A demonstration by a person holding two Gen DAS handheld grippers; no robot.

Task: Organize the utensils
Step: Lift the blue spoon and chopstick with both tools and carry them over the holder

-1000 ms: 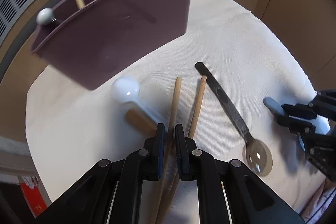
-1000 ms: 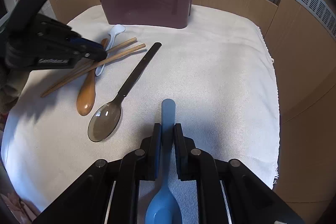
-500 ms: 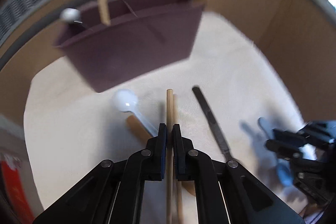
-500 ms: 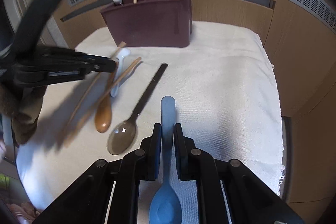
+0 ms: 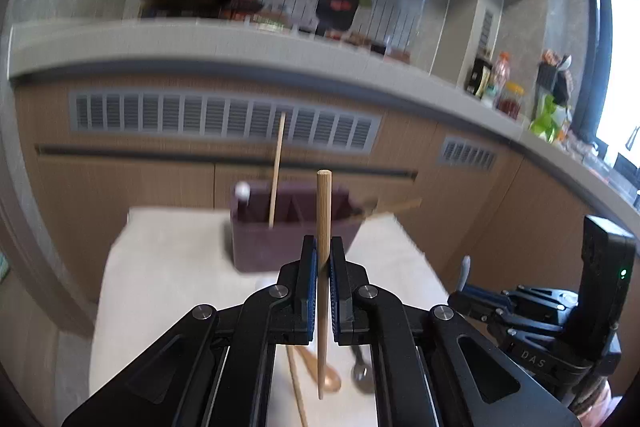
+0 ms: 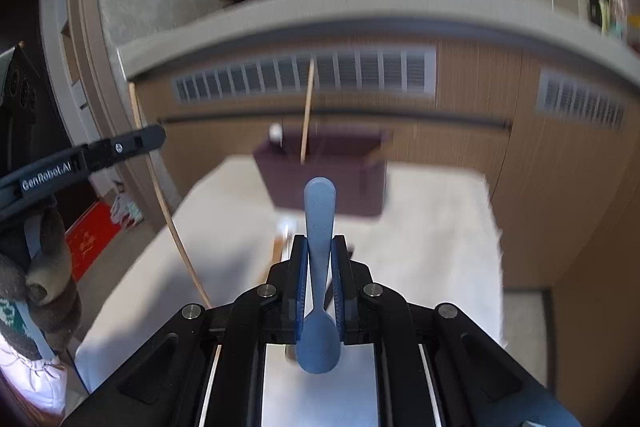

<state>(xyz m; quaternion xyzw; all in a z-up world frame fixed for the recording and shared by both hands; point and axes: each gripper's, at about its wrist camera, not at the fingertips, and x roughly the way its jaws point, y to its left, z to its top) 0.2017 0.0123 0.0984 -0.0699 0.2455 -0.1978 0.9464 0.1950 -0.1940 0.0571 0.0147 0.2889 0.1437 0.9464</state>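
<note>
utensils up in both grippers right now. left gripper (image 5: 323,267) has its blue pads pinched tight on a wooden chopstick (image 5: 322,227), which stands upright through the jaws, blunt top end above them and the thin tip hanging down below, clear of the white cloth (image 5: 160,287). right gripper (image 6: 320,267) is pinching a blue spoon (image 6: 319,227) by the handle, rounded handle end poking up above the fingers, bowl hanging down just below them, off the cloth too.

far end of the cloth-covered table, there's the maroon utensil holder (image 5: 260,247), blurred in both views. a thin stick (image 5: 277,171) stands up out of it near the middle, a small white ball-ended handle (image 5: 242,190) shows at its left corner, and a couple of wooden sticks (image 5: 392,209) lean out over its right side. which compartments they sit in, can't tell through the blur.

down on the cloth near the left gripper, seen between its arms: a second chopstick (image 5: 297,387) lying angled, a wooden spoon bowl (image 5: 332,381) just beside it, and a dark spoon bowl (image 5: 362,373) a little to the right. in the right wrist view a white spoon end (image 6: 287,227) and a wooden handle end (image 6: 277,249) peek out just left of the fingers, lying near the holder.

each gripper catches the other: right one sits low at the right edge of the left view, left one juts in from the left of the right view with the chopstick running down through it. behind it all, a wood-panel cabinet (image 5: 120,179) with vent grilles under a pale counter.
</note>
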